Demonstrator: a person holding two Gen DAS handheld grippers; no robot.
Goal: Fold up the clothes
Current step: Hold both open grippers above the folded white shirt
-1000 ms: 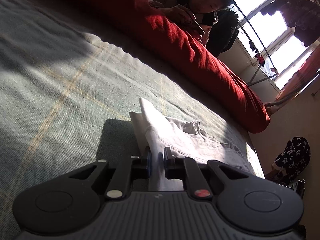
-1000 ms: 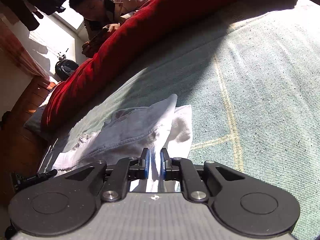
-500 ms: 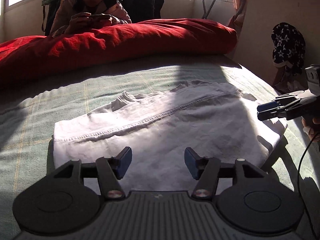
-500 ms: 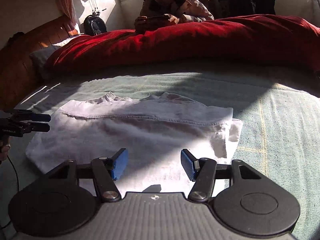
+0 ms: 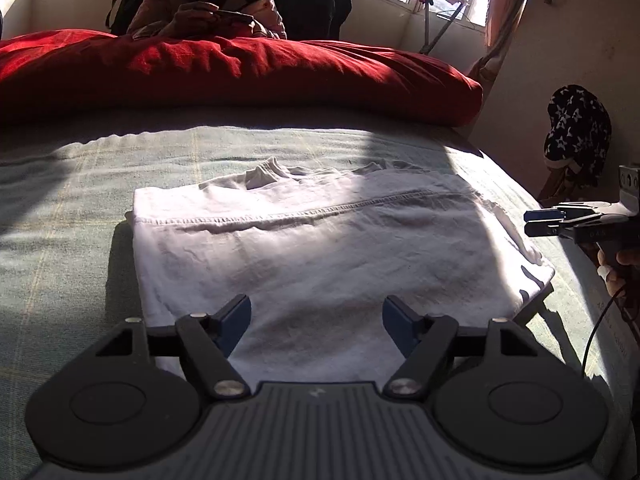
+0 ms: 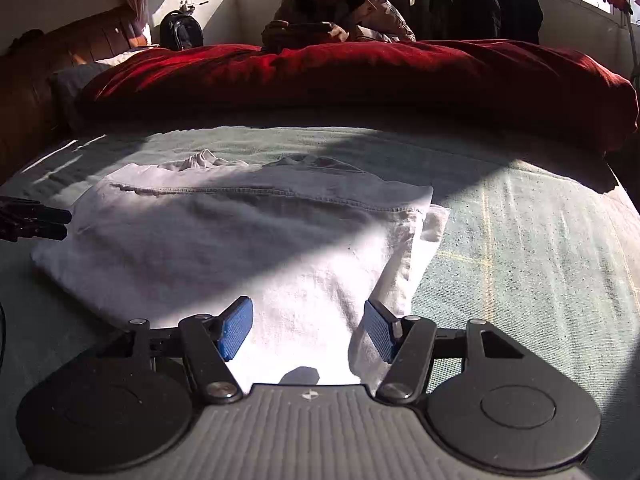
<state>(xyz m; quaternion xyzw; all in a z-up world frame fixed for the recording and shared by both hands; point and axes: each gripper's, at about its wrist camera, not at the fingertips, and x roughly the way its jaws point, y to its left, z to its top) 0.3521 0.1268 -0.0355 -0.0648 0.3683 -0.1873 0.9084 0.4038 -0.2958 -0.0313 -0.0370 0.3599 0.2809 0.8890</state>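
A white garment (image 5: 320,248) lies folded in a flat rectangle on the green-grey bedspread (image 5: 80,200), its stitched hem running across the top layer. My left gripper (image 5: 316,316) hovers over the garment's near edge, jaws opening, with nothing between the blue pads. In the right wrist view the same garment (image 6: 240,240) lies below my right gripper (image 6: 308,320), whose jaws are also opening and hold nothing. Each gripper shows in the other's view: the right gripper (image 5: 532,222) off the garment's right side, the left gripper (image 6: 64,222) off its left side.
A thick red duvet (image 5: 240,76) is bunched across the far side of the bed. Behind it a person (image 5: 208,4) holds a phone. A dark star-patterned cloth (image 5: 576,124) hangs at the right wall. A wooden headboard (image 6: 24,92) and a backpack (image 6: 180,32) stand at the left.
Both grippers let go of the garment's ends, opened wide, rolled level and drew back and upward. The garment now lies flat and folded in full view.
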